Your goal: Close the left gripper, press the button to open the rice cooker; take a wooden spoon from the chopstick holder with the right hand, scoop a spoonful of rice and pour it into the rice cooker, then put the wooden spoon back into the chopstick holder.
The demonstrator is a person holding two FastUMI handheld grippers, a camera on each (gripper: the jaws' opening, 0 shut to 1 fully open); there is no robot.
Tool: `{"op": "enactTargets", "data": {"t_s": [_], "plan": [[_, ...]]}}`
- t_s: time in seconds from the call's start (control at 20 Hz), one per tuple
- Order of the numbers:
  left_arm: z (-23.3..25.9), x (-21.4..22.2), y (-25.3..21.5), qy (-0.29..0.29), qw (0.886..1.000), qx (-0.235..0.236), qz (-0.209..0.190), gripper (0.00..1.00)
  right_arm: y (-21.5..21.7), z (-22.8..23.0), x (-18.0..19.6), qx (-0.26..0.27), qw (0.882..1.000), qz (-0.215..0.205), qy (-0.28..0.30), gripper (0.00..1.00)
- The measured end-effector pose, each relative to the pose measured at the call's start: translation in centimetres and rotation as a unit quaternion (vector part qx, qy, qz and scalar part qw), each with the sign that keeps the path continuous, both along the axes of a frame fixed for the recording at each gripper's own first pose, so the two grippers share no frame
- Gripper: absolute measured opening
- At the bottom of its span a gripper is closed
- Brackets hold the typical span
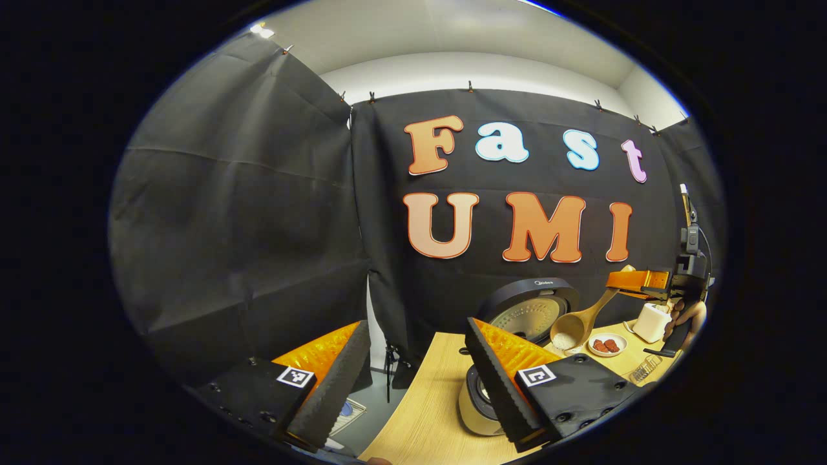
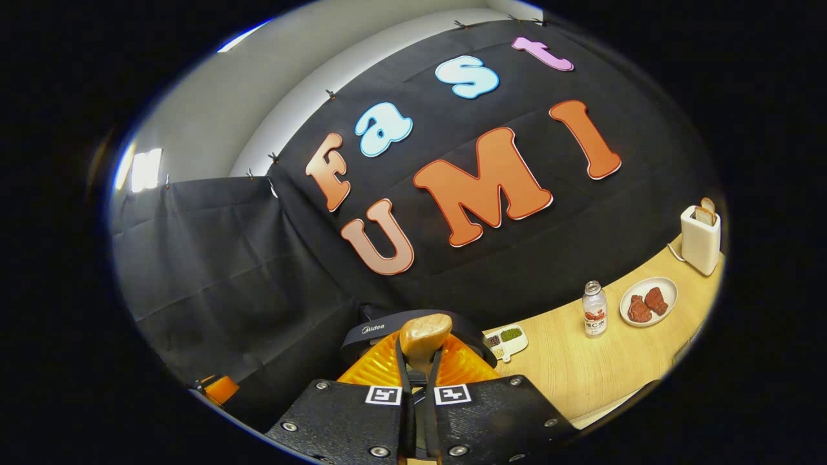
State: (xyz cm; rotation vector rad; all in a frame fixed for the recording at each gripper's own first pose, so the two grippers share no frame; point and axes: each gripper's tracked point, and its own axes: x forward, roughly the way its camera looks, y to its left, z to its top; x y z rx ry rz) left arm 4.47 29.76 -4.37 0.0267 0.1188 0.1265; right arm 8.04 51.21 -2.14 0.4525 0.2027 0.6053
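We see our right gripper (image 2: 418, 381) clenched on the handle of the one wooden spoon (image 2: 424, 336), both fingers pressed against it, the handle end poking up between them. From the left gripper view that same spoon (image 1: 577, 327) tilts down with white rice in its bowl, held just above the open round rice cooker (image 1: 531, 314), whose dark lid stands upright at the back edge of the light wooden bench (image 1: 426, 413). Our left gripper (image 1: 413, 368) is released, its two fingers spread wide with nothing between them, hanging over the bench's left edge. On the bench we count one white plate (image 2: 649, 301) carrying two red pieces, one small clear bottle (image 2: 594, 309) just beside it, one white toaster (image 2: 700, 239) near the right end, and one small divided tray (image 2: 508, 341) of grains by the cooker. Bare wood lies open along the front edge.
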Motion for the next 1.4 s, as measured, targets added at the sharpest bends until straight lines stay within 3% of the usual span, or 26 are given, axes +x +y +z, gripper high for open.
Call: {"op": "enactTargets", "data": {"t_s": [0.4, 0.95, 1.15, 1.4], "plan": [[-0.3, -0.1, 0.3, 0.002, 1.000, 0.003, 0.002, 1.00, 1.2, -1.3, -0.3, -0.073, 0.996, 0.018, -0.047, 0.05], [-0.8, 0.0, 0.7, 0.004, 1.000, 0.005, 0.008, 0.99, 3.1, -2.6, -1.7, -0.150, 0.982, 0.046, -0.108, 0.04], [-1.0, -0.1, 0.8, 0.008, 1.000, 0.007, 0.014, 1.00, 3.1, -3.4, -2.0, -0.160, 0.979, 0.053, -0.112, 0.04], [-0.3, -0.2, 0.0, 0.006, 1.000, 0.007, 0.012, 0.99, 1.4, -3.7, -1.4, -0.112, 0.991, 0.045, -0.065, 0.04]]}}
